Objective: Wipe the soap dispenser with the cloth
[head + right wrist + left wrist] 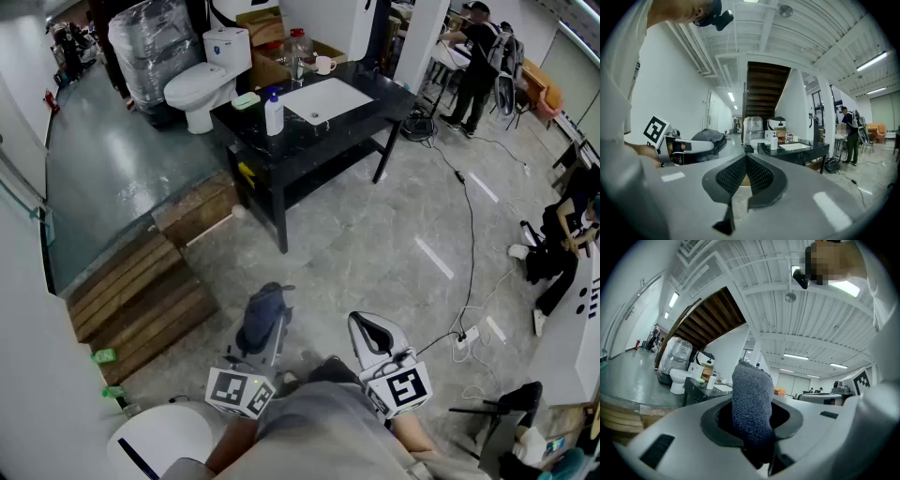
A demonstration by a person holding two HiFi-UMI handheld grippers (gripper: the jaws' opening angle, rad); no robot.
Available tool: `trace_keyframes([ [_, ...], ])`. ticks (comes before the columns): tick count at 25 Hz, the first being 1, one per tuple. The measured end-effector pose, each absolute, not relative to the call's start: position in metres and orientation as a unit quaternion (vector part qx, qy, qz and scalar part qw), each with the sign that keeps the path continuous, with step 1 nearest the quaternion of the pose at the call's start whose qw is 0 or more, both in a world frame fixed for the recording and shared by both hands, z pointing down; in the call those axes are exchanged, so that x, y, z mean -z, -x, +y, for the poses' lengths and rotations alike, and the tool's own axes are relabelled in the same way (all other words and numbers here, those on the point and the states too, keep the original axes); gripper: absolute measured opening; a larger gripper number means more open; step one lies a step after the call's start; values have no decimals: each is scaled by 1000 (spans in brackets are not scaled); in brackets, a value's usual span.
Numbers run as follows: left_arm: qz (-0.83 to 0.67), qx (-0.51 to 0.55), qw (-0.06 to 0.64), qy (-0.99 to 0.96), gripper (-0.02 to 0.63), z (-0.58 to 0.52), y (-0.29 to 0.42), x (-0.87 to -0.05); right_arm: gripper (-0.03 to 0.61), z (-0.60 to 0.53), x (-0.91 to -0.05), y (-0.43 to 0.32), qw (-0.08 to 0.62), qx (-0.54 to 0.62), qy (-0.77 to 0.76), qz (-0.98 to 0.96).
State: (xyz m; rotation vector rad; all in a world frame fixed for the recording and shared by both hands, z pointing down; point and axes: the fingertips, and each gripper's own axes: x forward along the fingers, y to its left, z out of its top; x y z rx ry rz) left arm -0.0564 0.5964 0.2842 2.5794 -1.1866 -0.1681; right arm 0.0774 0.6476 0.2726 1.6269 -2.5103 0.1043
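Head view: both grippers sit low in frame, close to the person's torso and well apart from the black table (246,142). Left gripper (266,326) has its jaws clenched on the cloth (752,401), a dark blue-grey terry piece that stands up out of the jaws as a thick folded wad; left gripper view confirms the pads are pinching its lower end. Right gripper (746,172) has its jaws fully closed, ribbed pads meeting, nothing between them. It sits just beside the left one, both pointing roughly toward the table. Soap dispenser (274,113) is a white bottle with a blue pump, standing upright on the table's near-left part, just left of the white sink basin (330,99). A pale green item (246,100) lies just behind the dispenser and a cup (324,64) stands at the table's far edge. White toilet (201,86) is behind the table on the left, and wooden steps (141,292) are on the floor to the left of the grippers. A person (476,58) stands at upper right, facing away. A cable (469,246) runs across the grey floor.
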Motion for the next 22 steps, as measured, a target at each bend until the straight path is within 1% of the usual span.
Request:
trace_keyframes([
  [9, -414, 65, 149, -896, 121, 609, 76, -284, -2, 656, -270, -58, 81, -21, -542, -836],
  [14, -414, 69, 153, -895, 121, 621, 80, -288, 0, 668, -272, -54, 71, -33, -538, -839],
  [22, -410, 62, 176, -893, 121, 628, 72, -302, 0, 684, -289, -67, 70, -62, -543, -835],
])
